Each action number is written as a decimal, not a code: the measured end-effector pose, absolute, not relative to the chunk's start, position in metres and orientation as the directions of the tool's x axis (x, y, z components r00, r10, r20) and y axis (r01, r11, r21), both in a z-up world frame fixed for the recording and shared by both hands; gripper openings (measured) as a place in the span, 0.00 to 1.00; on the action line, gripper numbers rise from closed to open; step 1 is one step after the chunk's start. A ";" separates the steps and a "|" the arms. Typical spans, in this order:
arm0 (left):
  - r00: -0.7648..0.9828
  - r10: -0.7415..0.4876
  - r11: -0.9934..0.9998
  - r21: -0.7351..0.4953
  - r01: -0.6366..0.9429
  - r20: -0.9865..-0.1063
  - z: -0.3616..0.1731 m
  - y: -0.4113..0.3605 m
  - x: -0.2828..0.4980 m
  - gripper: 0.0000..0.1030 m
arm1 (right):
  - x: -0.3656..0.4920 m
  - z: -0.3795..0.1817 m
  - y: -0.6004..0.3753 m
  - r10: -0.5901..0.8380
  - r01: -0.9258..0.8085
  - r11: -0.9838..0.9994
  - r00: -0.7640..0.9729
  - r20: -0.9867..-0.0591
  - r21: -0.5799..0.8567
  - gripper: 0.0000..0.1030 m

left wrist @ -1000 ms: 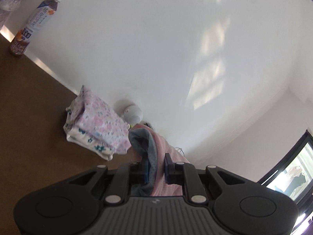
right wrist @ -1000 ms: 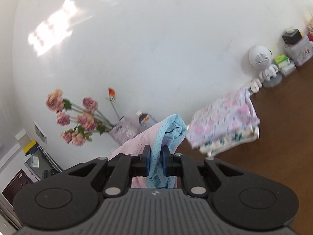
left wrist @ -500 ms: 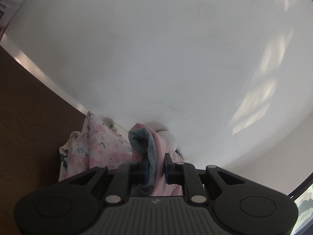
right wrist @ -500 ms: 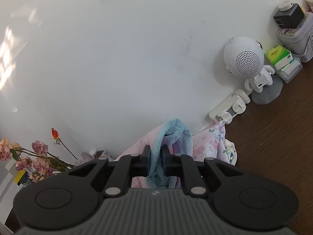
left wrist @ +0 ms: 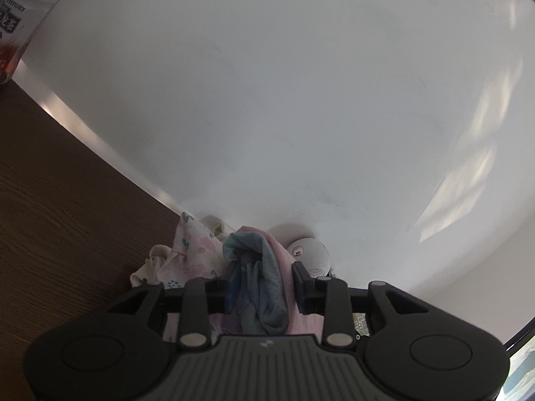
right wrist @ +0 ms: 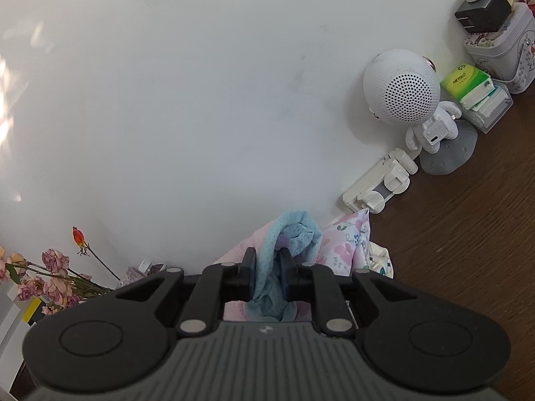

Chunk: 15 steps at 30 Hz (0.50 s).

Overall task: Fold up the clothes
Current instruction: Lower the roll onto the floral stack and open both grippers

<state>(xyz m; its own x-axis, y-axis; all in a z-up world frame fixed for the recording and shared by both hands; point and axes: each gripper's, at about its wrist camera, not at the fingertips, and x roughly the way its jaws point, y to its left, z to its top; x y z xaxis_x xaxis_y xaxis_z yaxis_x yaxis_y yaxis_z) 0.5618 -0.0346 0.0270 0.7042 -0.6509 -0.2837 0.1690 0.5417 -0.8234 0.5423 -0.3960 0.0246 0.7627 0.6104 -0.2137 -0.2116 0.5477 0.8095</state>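
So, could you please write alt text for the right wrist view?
The right gripper pinches a blue dotted garment above folded floral clothes on a brown table; an astronaut-shaped white speaker stands against the wall.

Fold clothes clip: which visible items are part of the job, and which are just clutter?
Job:
blue-pink garment, in both grippers, left and right
floral pile

Clutter:
robot speaker
tissue packs
tin
flowers
bottle

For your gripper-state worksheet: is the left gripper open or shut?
Open: the left gripper has a wide gap, and the blue cloth lies loosely between its fingers.
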 end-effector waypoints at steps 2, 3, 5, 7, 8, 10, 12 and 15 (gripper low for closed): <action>0.707 -0.648 0.557 -0.809 0.186 -0.284 0.029 -0.034 0.561 0.31 | 0.542 0.024 -0.399 0.606 -0.206 0.543 0.768 -0.210 0.814 0.17; 0.708 -0.645 0.568 -0.800 0.193 -0.287 0.031 -0.034 0.560 0.30 | 0.541 0.023 -0.400 0.603 -0.206 0.539 0.771 -0.204 0.817 0.19; 0.712 -0.640 0.583 -0.786 0.204 -0.290 0.032 -0.034 0.560 0.23 | 0.539 0.024 -0.402 0.596 -0.211 0.536 0.780 -0.190 0.817 0.20; 0.713 -0.635 0.592 -0.780 0.202 -0.297 0.031 -0.036 0.560 0.22 | 0.537 0.025 -0.404 0.588 -0.215 0.539 0.789 -0.180 0.815 0.20; 0.714 -0.633 0.596 -0.778 0.201 -0.300 0.030 -0.036 0.561 0.22 | 0.538 0.025 -0.403 0.585 -0.211 0.547 0.788 -0.190 0.810 0.20; 0.716 -0.626 0.604 -0.772 0.195 -0.309 0.028 -0.038 0.561 0.23 | 0.539 0.025 -0.399 0.576 -0.196 0.576 0.787 -0.224 0.793 0.20; 0.716 -0.629 0.596 -0.780 0.193 -0.303 0.027 -0.038 0.560 0.30 | 0.537 0.024 -0.398 0.577 -0.200 0.574 0.787 -0.218 0.794 0.20; 0.738 -0.616 0.613 -0.756 0.229 -0.276 0.035 -0.033 0.547 0.56 | 0.525 0.028 -0.402 0.578 -0.237 0.573 0.796 -0.181 0.785 0.28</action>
